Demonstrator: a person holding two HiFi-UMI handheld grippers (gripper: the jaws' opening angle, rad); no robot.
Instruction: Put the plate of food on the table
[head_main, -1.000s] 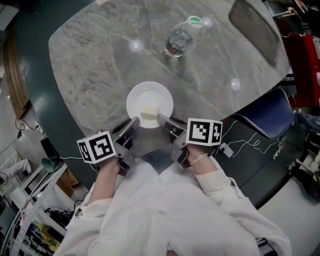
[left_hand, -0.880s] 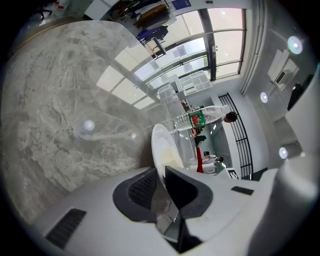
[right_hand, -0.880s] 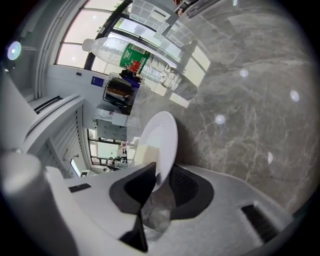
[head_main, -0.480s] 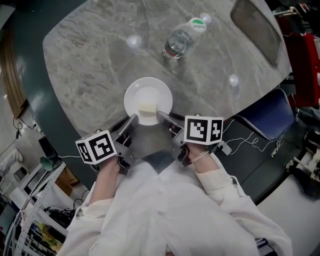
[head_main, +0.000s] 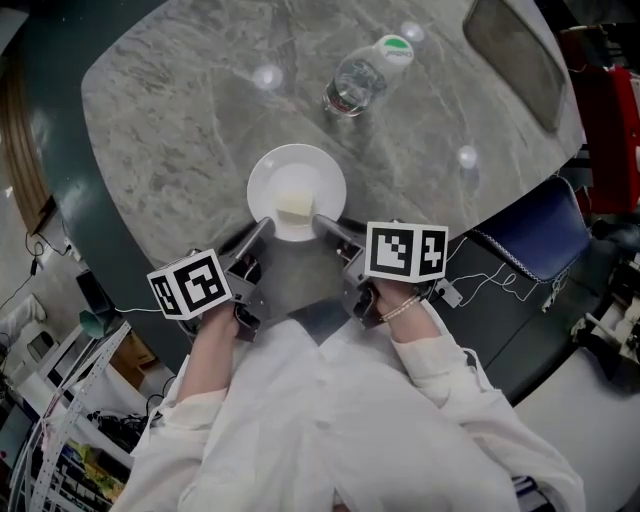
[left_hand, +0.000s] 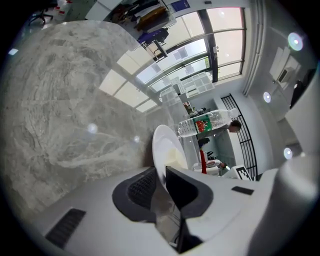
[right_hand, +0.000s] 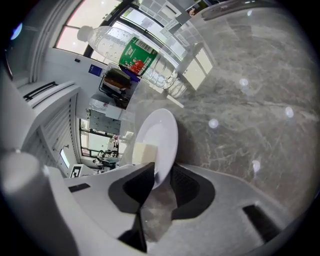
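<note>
A white plate (head_main: 297, 178) with a pale block of food (head_main: 295, 206) is low over the grey marble table (head_main: 170, 120), near its front edge. My left gripper (head_main: 265, 226) is shut on the plate's near-left rim; in the left gripper view the plate (left_hand: 164, 142) stands edge-on between the pads of this gripper (left_hand: 161, 175). My right gripper (head_main: 320, 222) holds the near-right rim. Its jaws have just been opening a little, with the rim of the plate (right_hand: 162, 132) still between the pads of that gripper (right_hand: 161, 177), beside the food (right_hand: 144, 152).
A clear water bottle (head_main: 362, 72) with a green label stands beyond the plate. A dark flat rectangle (head_main: 510, 50) lies at the table's far right. A blue chair (head_main: 540, 225) stands off the right edge, with cables near it. Shelving is at the lower left.
Both grippers and the plate have shifted away from me, farther onto the table. The bottle has not moved.
</note>
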